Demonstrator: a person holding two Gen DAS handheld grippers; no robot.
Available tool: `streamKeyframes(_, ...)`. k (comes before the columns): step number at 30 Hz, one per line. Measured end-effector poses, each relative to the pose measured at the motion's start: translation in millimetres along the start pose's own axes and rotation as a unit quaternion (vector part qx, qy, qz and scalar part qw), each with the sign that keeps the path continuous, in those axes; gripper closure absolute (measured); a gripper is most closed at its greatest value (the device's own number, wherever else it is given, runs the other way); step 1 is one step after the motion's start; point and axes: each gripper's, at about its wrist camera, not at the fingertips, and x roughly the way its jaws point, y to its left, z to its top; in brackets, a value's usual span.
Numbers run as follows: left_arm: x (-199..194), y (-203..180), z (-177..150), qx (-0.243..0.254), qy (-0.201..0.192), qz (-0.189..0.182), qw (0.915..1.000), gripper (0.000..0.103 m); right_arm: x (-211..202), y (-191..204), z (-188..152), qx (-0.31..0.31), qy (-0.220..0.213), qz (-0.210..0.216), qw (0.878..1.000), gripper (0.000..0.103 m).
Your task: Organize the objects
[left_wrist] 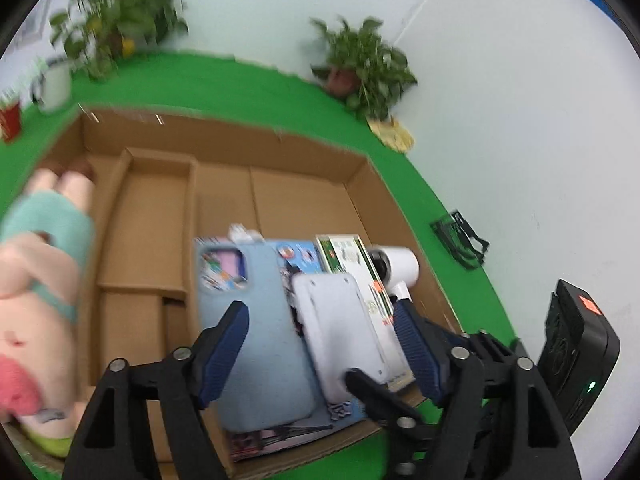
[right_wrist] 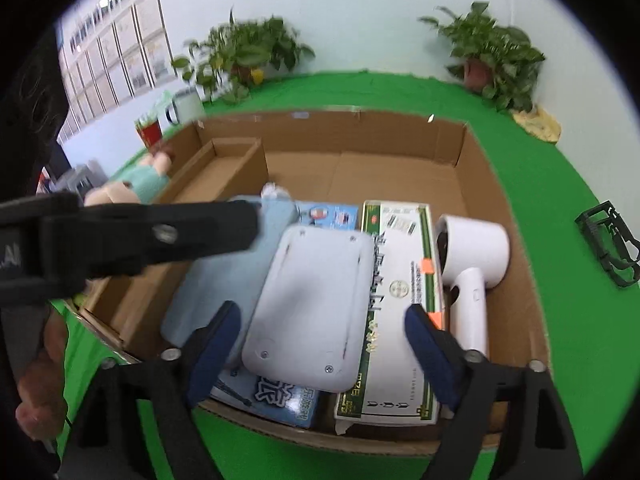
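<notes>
A cardboard box (left_wrist: 280, 148) (right_wrist: 480, 168) sits on the green mat. In it lie a light blue phone case (left_wrist: 256, 332) (right_wrist: 208, 280), a white flat device (left_wrist: 340, 328) (right_wrist: 312, 304), a blue printed book (left_wrist: 300, 256) (right_wrist: 332, 216), a white and green carton (left_wrist: 360, 264) (right_wrist: 400, 312) and a white hair dryer (left_wrist: 396, 268) (right_wrist: 472, 264). My left gripper (left_wrist: 320, 320) is open above the phone case and white device. My right gripper (right_wrist: 322, 324) is open around the white device, not touching it.
A plush doll (left_wrist: 36, 288) (right_wrist: 136, 188) lies by the box's left side. A smaller cardboard divider (left_wrist: 148, 216) (right_wrist: 224, 168) is inside the box. Potted plants (left_wrist: 360, 68) (right_wrist: 488, 56), a mug (left_wrist: 56, 80) and a black wire holder (left_wrist: 460, 240) (right_wrist: 608, 236) stand around it.
</notes>
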Motion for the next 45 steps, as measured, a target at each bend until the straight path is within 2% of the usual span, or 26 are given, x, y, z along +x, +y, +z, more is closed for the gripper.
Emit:
streamKeyframes(2,-21.9,-5.7,-9.6,0.034,-0.051,0.043,0.9972,0.016,-16.1,-0.4,-6.5,-0.007,-0.038,-0.003,0.999,0.001)
streamKeyframes(3,-33.4,-7.8,-18.0,0.054,-0.086,0.076,0.9919,0.008,-22.4,1.1,-11.8,-0.013,-0.058,-0.016,0.998,0.001)
streamKeyframes(4,-41.5,-9.3,-25.2,0.068,-0.115,0.103,0.9856,0.004,-24.7,2.4,-16.1,-0.016,-0.068,-0.023,0.997,0.001)
streamKeyframes(6,-52.8,-10.9,-46.1,0.097,-0.179,0.179,0.9627,0.0,-25.8,4.2,-28.0,-0.012,-0.081,-0.034,0.996,0.001)
streamKeyframes(8,-54.8,-4.9,-61.4,0.105,-0.19,0.226,0.9495,0.0,-24.9,4.3,-36.3,0.003,-0.088,-0.046,0.995,0.001)
streamKeyframes(9,-51.9,-0.7,-68.4,0.103,-0.187,0.238,0.9476,0.0,-24.7,4.2,-40.0,0.01,-0.089,-0.049,0.995,0.001)
streamKeyframes(12,-35.9,13.7,-86.0,0.077,-0.173,0.25,0.9495,0.0,-23.1,4.2,-50.6,0.016,-0.097,-0.065,0.993,0.001)
streamKeyframes(14,-25.0,19.7,-93.2,0.066,-0.168,0.273,0.945,0.0,-22.6,7.8,-53.1,0.006,-0.112,-0.076,0.991,0.001)
streamKeyframes(17,-14.6,18.8,-100.5,0.072,-0.174,0.278,0.9421,0.0,-20.8,10.8,-54.8,0.002,-0.12,-0.079,0.99,0.001)
streamKeyframes(18,-9.9,22.4,-100.1,0.065,-0.168,0.267,0.9467,0.0,-21.2,13.4,-57.1,-0.001,-0.122,-0.083,0.989,0.001)
streamKeyframes(20,2.8,29.2,-98.5,0.056,-0.158,0.261,0.9507,0.0,-21.4,18.9,-61.5,-0.007,-0.127,-0.088,0.988,0.001)
streamKeyframes(32,14.2,27.3,-102.4,0.072,-0.142,0.291,0.9433,0.0,-19.3,24.9,-64.1,-0.005,-0.145,-0.098,0.984,0.0)
streamKeyframes(45,7.9,28.2,-101.8,0.073,-0.14,0.29,0.944,0.0,-19.1,25.7,-63.3,-0.007,-0.145,-0.102,0.984,0.001)
